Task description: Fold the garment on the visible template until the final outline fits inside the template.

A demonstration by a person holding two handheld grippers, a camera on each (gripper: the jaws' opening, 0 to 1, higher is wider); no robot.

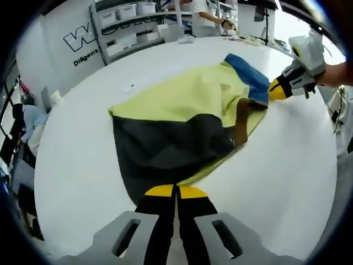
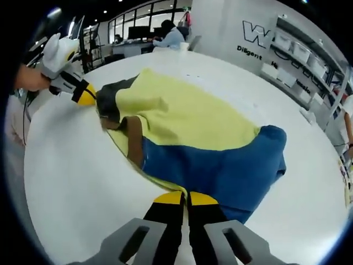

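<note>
wall lettering [image 2: 255, 51] "diligent" behind garment [image 2: 187, 132]

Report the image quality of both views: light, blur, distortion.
Left gripper view: even light, fisheye bends the white table, garment slightly soft. Right gripper view: bright window glare upper left, garment sharper, edges curved and stretched.
</note>
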